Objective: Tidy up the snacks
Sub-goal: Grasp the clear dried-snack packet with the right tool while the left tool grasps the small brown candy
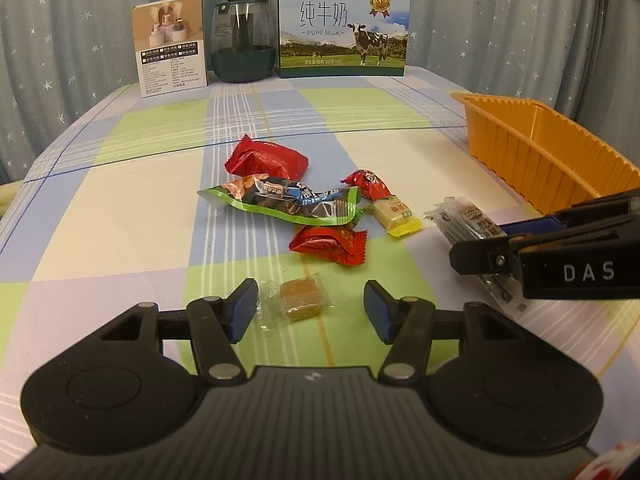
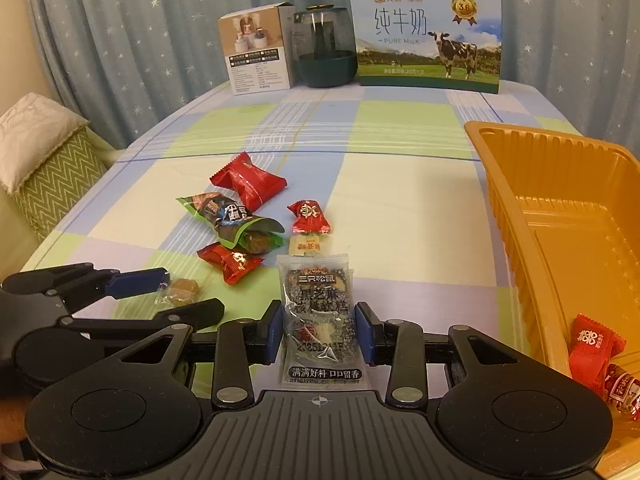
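Note:
A brown candy in a clear wrapper [image 1: 302, 300] lies on the checked tablecloth between the fingers of my left gripper [image 1: 311, 311], which stands open around it without touching. My right gripper [image 2: 320, 334] is shut on a clear packet of black sesame cake [image 2: 318, 312], its blue pads pressing both long edges. In the left wrist view that packet [image 1: 468, 216] sticks out of the right gripper [image 1: 476, 256]. Loose snacks lie mid-table: a green bag [image 1: 280, 200], red packets [image 1: 266, 158] and a yellow candy [image 1: 396, 214]. The orange tray [image 2: 516, 208] holds red packets [image 2: 596, 348].
A milk carton box [image 1: 344, 30], a dark jar [image 1: 244, 42] and a small printed box [image 1: 172, 46] line the table's far edge before a starred curtain. A cushion [image 2: 44, 148] lies off the table's left side. The left gripper [image 2: 188, 294] sits close beside the right one.

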`<state>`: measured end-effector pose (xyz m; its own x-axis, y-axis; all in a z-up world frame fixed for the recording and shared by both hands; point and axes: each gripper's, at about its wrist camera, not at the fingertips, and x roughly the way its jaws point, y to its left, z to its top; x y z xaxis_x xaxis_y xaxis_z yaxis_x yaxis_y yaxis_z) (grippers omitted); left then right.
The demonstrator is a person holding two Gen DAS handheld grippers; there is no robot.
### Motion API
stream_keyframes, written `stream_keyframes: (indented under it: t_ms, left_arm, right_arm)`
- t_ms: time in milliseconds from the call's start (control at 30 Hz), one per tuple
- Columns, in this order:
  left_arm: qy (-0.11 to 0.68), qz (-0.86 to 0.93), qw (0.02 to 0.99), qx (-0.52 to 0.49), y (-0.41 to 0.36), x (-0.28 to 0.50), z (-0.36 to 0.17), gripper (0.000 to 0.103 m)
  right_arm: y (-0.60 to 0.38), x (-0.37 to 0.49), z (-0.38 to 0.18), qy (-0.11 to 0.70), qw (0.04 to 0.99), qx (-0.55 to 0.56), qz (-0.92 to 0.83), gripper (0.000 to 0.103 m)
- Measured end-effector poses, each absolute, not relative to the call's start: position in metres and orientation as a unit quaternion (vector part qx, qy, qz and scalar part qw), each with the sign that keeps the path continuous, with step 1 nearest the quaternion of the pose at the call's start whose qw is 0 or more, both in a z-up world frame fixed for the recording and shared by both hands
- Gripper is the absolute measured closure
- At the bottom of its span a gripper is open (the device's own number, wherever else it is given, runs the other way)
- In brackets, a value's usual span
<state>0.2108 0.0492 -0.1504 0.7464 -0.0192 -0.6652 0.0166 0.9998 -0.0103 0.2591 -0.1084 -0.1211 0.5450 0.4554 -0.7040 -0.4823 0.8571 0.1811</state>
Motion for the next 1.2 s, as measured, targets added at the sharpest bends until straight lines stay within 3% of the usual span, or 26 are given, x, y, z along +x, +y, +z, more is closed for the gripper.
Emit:
stream_keyframes:
  t_ms: [33, 133, 367, 1200]
  left_arm:
    - [0.355, -0.009, 0.935, 0.000, 0.0483, 0.2108, -0.1505, 0.049]
    - [0.352, -0.003, 0.936, 0.001, 0.0489, 0.2101, -0.1502, 0.062]
    - [0.351, -0.003, 0.937, -0.003, 0.0504, 0.2093, -0.1486, 0.069]
    - [0.353, -0.010, 0.935, -0.025, 0.0509, 0.2031, -0.1417, 0.072]
  right_arm:
    - [-0.1086, 0.2592, -0.1212, 0.396, 0.879, -0.017, 0.267, 0.065]
    - [-0.1094, 0.2593, -0.1217, 0.396, 0.879, -0.014, 0.266, 0.065]
    - [-0.1082, 0.2594, -0.1196, 0.394, 0.880, -0.012, 0.266, 0.065]
    - [-0.1093, 0.2592, -0.1138, 0.380, 0.888, -0.007, 0.258, 0.065]
